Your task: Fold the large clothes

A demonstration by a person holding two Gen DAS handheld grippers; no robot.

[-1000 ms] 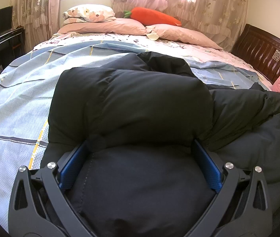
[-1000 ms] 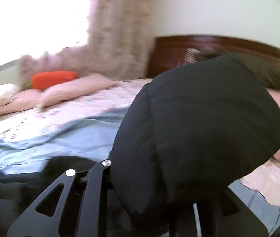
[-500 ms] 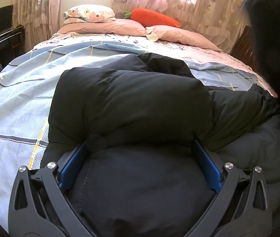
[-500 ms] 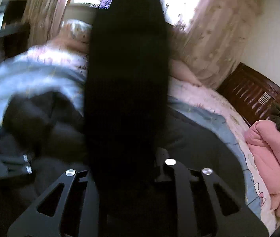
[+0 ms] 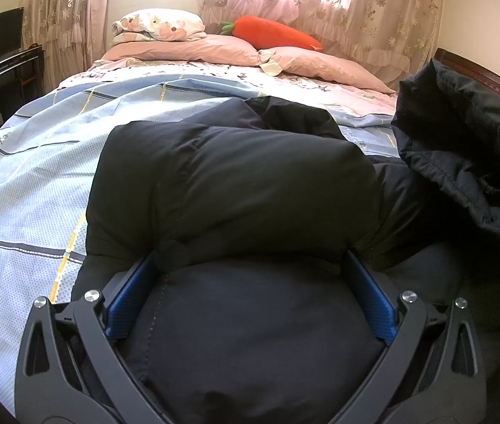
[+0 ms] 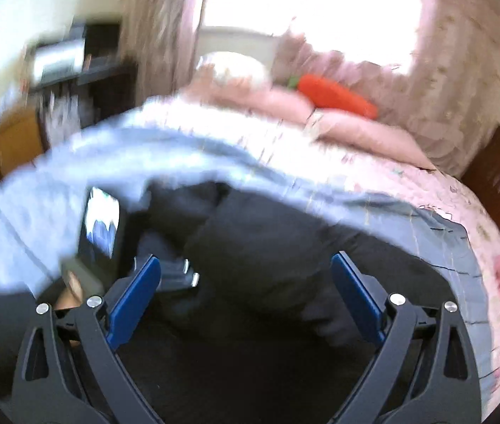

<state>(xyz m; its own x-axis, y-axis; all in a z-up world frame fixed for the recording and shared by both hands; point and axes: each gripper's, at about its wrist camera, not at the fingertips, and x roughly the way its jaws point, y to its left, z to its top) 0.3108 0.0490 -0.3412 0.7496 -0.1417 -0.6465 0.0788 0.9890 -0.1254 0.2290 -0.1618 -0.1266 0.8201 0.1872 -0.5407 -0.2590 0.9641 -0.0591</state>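
Garment: the black padded puffer coat [image 5: 236, 190] lies bunched on the pale blue checked bedspread [image 5: 38, 176], near the foot of the bed; one flap [image 5: 469, 148] stands raised at the right of the left wrist view.
Left gripper [image 5: 250, 282]: jaws spread wide around a thick roll of coat; the blue pads [image 5: 130, 293] touch the fabric. Whether it clamps or only rests is not clear.
Right gripper [image 6: 246, 282]: jaws apart, nothing between them, above the dark coat [image 6: 285, 247]; view blurred.
Risk: the raised flap may slump off line, since nothing visibly holds it; slippery padding may spring back.
Change: half a second ago the right jaws carried black fabric; now they are empty. The left gripper is unmoved.
Surroundings: pink pillows [image 5: 214, 49], orange carrot plush [image 5: 274, 33].
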